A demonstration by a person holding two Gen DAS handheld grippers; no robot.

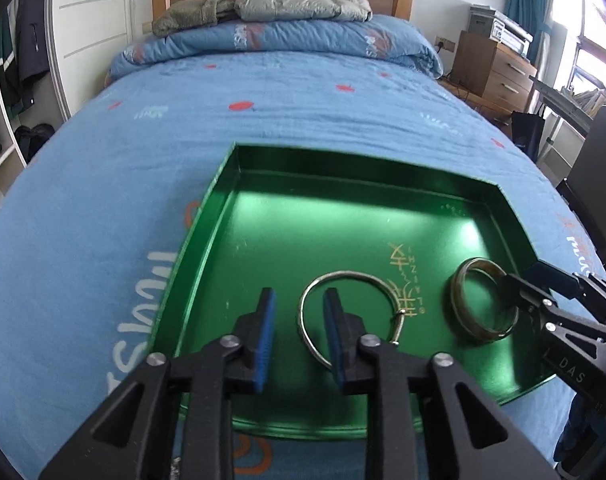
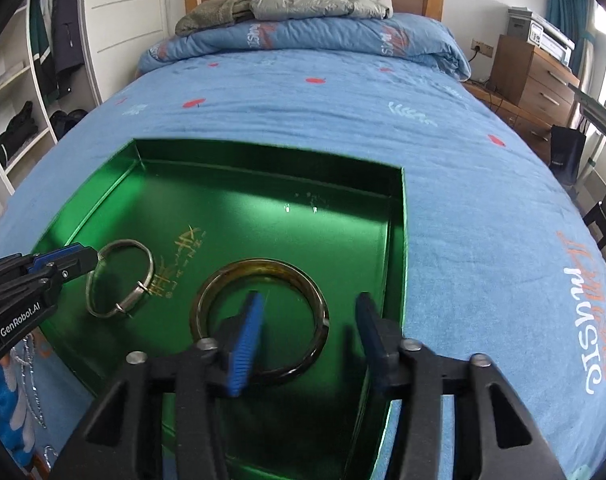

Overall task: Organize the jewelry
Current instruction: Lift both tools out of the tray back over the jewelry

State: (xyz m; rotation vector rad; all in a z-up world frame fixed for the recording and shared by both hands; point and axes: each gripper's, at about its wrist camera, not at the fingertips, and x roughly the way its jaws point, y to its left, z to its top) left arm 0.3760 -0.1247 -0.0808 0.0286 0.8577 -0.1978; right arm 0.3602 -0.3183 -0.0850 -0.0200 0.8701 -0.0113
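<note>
Both grippers' fingers (image 1: 265, 340) stand apart over bangles lying flat in the green tray (image 1: 343, 216): left gripper (image 1: 299, 340) straddles the silver bangle (image 1: 345, 314), right gripper (image 2: 309, 344) the amber bangle (image 2: 259, 320); lift straight up, avoiding snags.

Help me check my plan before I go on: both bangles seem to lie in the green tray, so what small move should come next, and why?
Probably lift both grippers straight up and clear. The silver bangle and the amber bangle lie flat in the green tray; the left gripper and right gripper stand open, each with a finger inside its bangle, so a sideways pull could drag it.
</note>
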